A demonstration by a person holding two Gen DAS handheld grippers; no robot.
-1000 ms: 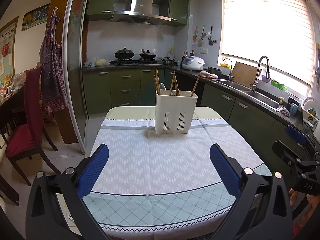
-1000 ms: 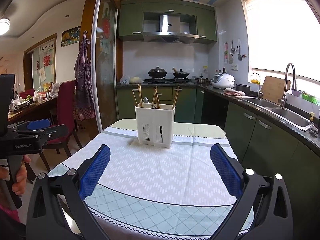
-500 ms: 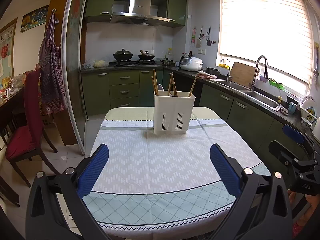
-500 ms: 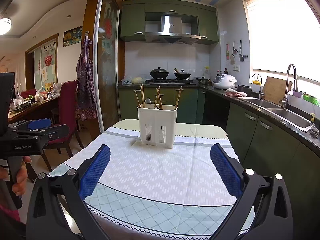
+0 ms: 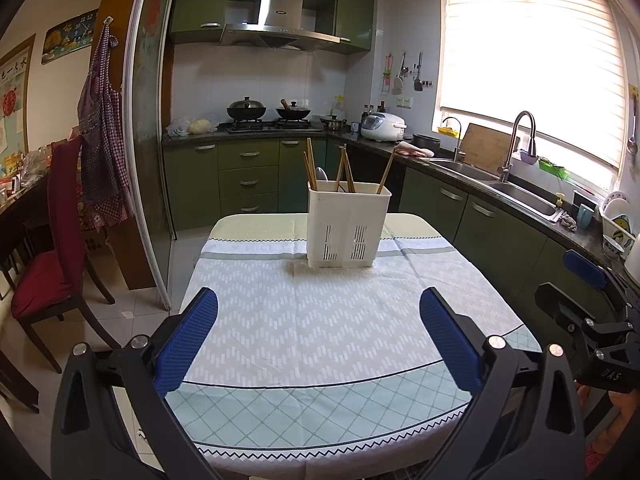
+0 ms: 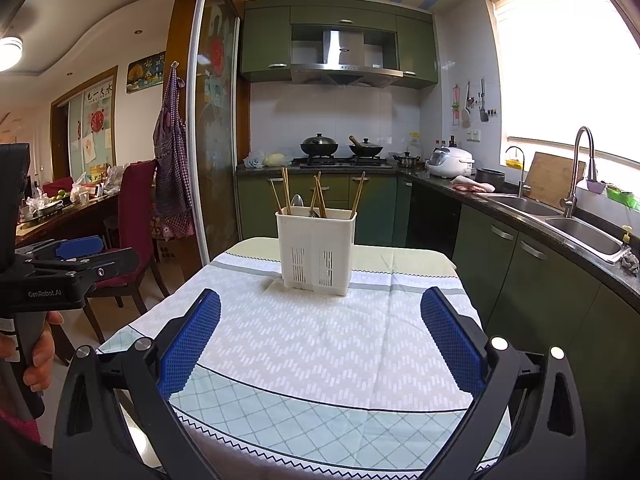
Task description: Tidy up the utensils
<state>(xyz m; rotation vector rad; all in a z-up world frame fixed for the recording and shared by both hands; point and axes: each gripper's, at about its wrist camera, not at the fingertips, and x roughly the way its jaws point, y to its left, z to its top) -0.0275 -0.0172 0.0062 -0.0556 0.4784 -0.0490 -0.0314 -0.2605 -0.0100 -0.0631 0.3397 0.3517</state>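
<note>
A white slotted utensil holder [image 5: 346, 230] [image 6: 316, 250] stands upright at the far end of the table. Several wooden chopsticks [image 5: 310, 166] [image 6: 286, 190] and a metal spoon [image 6: 297, 201] stick up out of it. My left gripper [image 5: 318, 334] hovers open over the near half of the tablecloth, nothing between its blue pads. My right gripper [image 6: 320, 336] is open and empty too, well short of the holder. The right gripper's side shows at the right edge of the left wrist view, and the left gripper, held by a hand [image 6: 38, 360], at the left edge of the right wrist view.
The table [image 5: 320, 360] has a white and pale green patterned cloth. A red chair [image 5: 52, 256] stands to its left by a sliding glass door [image 5: 150, 152]. Green cabinets, a stove with pans [image 5: 268, 112], a rice cooker [image 5: 383, 126] and a sink [image 5: 520, 192] line the back and right.
Both grippers have pulled back and risen a little, so the holder sits slightly farther and lower in both views. Both stay open and empty.
</note>
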